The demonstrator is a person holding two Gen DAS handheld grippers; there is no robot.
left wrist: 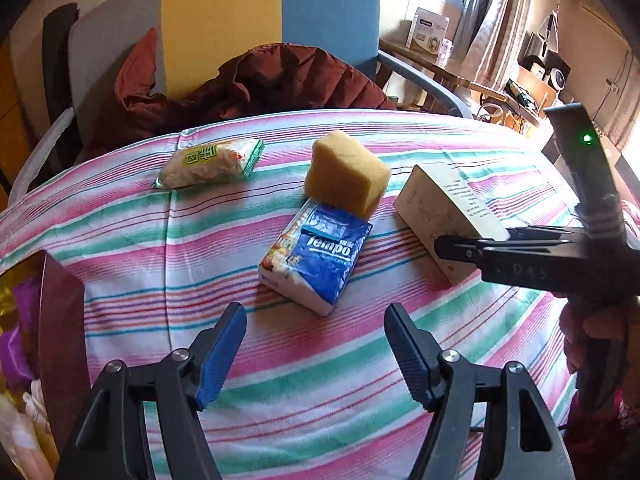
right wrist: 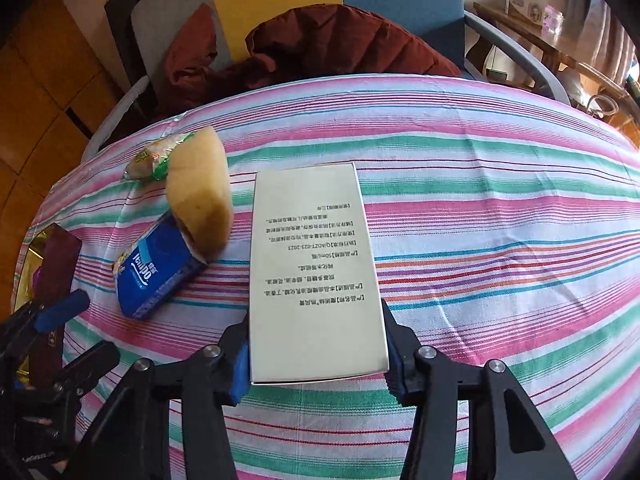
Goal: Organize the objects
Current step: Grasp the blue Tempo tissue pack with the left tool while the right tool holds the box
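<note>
Between the blue pads of the right tongs (right wrist: 316, 354) sits a cream box (right wrist: 312, 264), its near end clenched from both sides and its printed face turned up. The box lies lengthwise on the striped cloth of the table (right wrist: 500, 240), pointing away from the camera. In the left wrist view the same box (left wrist: 444, 212) shows at the right, with the right tongs (left wrist: 460, 248) reaching in from that side onto its near end.

Just to the left of the box is a blue tissue pack (right wrist: 160, 272), lying flat and turned at an angle. A yellow sponge (right wrist: 200, 196) rests tilted with its lower edge on the far end of the tissue pack (left wrist: 316, 256); in the left wrist view the sponge (left wrist: 346, 174) stands close to the box, though whether they touch cannot be told. Farther back and to the left lies a snack packet (left wrist: 210, 162) in clear wrap with green print, apart from the others.

The left tongs (left wrist: 316, 354) are released, jaws spread wide with nothing between them, hovering over the cloth just short of the tissue pack.

Beyond the table stands a chair (left wrist: 248, 12) with grey, yellow and blue panels, and a dark red jacket (left wrist: 280, 76) heaped on its seat.
</note>
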